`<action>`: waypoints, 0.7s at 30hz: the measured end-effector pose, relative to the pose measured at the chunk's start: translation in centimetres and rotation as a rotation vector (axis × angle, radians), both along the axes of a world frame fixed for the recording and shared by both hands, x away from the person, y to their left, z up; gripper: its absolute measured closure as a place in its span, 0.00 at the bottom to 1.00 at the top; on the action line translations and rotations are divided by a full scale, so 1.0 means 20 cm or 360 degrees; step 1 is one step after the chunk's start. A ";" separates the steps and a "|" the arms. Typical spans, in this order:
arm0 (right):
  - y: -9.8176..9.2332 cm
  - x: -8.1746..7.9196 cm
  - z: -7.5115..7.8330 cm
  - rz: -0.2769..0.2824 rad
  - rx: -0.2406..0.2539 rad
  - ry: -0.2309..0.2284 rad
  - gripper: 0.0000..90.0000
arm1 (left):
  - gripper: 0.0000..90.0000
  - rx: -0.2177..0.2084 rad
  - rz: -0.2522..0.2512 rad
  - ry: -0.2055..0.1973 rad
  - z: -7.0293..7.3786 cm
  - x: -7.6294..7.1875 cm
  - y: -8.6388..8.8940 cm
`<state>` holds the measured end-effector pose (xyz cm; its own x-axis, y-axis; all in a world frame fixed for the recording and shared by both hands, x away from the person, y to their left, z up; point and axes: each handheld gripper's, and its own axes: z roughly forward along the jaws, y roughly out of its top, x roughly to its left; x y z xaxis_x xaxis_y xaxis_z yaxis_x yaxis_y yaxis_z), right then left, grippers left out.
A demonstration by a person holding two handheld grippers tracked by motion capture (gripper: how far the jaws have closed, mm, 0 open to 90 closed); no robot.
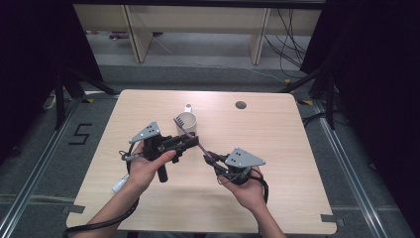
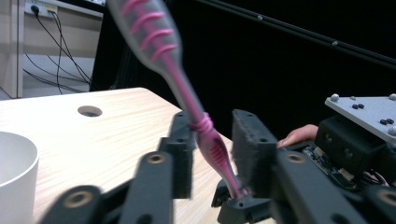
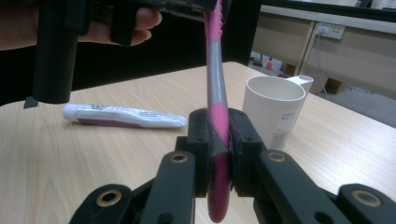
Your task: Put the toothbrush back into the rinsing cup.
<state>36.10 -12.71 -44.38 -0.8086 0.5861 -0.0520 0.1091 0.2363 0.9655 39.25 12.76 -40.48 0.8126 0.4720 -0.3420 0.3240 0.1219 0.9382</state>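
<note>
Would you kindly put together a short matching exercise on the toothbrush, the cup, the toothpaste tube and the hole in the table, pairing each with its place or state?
Things:
1. toothbrush
2. cup
3. toothpaste tube
4. hole in the table

Places or states:
A. lying flat on the table
B. near the table's far edge
C. clamped at its handle end by the right gripper
D. standing upright, open end up

Right pairs: 1-C, 2-D, 3-A, 4-B
</note>
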 end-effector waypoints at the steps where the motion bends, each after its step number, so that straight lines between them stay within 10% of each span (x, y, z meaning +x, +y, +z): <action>1: 0.00 0.00 0.00 0.0000 -0.0001 -0.0001 0.90 | 0.82 -0.0002 -0.0012 -0.0008 0.00 0.00 0.00; 9: 0.05 0.00 -0.03 -0.0005 -0.0031 0.0051 0.84 | 0.89 0.0109 -0.0051 -0.0105 0.07 -0.03 -0.06; 21: 0.00 0.00 -0.09 -0.0061 -0.0058 0.0181 0.58 | 0.89 0.0468 0.0214 -0.0355 0.16 -0.01 -0.05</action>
